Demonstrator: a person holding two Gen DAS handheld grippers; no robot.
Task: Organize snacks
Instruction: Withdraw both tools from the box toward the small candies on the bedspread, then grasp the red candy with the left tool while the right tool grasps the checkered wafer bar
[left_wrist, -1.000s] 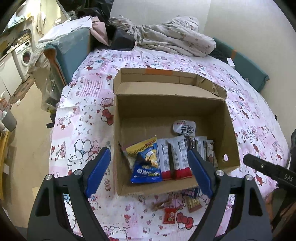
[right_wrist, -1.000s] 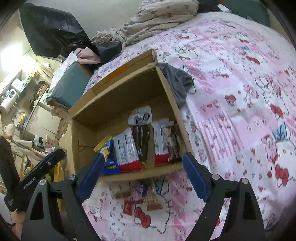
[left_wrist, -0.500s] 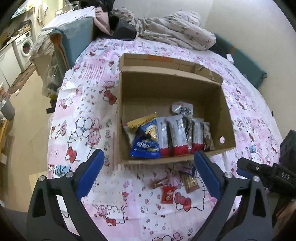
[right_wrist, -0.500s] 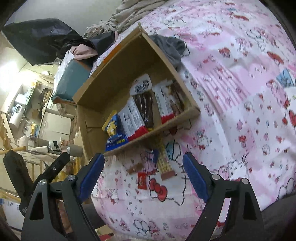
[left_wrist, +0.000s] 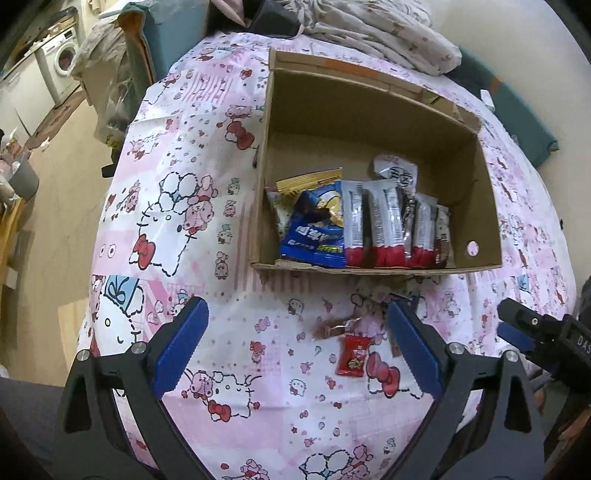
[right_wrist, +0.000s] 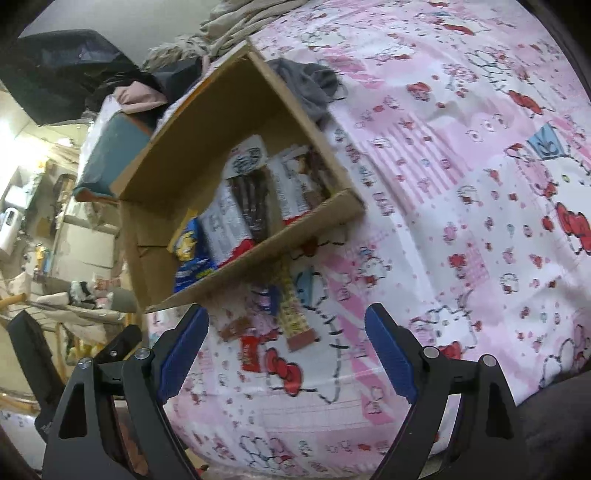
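Note:
An open cardboard box (left_wrist: 369, 122) on the pink cartoon bedsheet holds a blue chip bag (left_wrist: 314, 232), red-and-silver bars (left_wrist: 384, 229), a yellow packet (left_wrist: 306, 182) and a white round packet (left_wrist: 395, 171). Loose snacks lie in front of the box: a small red packet (left_wrist: 353, 356) and a brown candy (left_wrist: 328, 329). The left gripper (left_wrist: 297, 314) hangs open above the sheet left of them, holding nothing. The right gripper (right_wrist: 286, 314) is open and empty over a long tan bar (right_wrist: 295, 317), the red packet (right_wrist: 251, 352) and the brown candy (right_wrist: 236, 326).
A grey cloth (right_wrist: 310, 85) lies against the box's right wall. Crumpled bedding (left_wrist: 369, 33) and a teal cushion (left_wrist: 517, 118) sit beyond the box. The bed's left edge drops to the floor, with a washing machine (left_wrist: 62, 59) further off. The right gripper's finger (left_wrist: 532, 332) shows at the left view's edge.
Both grippers have pulled back from the box and sunk toward the sheet. The loose snacks in front of the box now sit between the fingers. The left jaws have widened a little.

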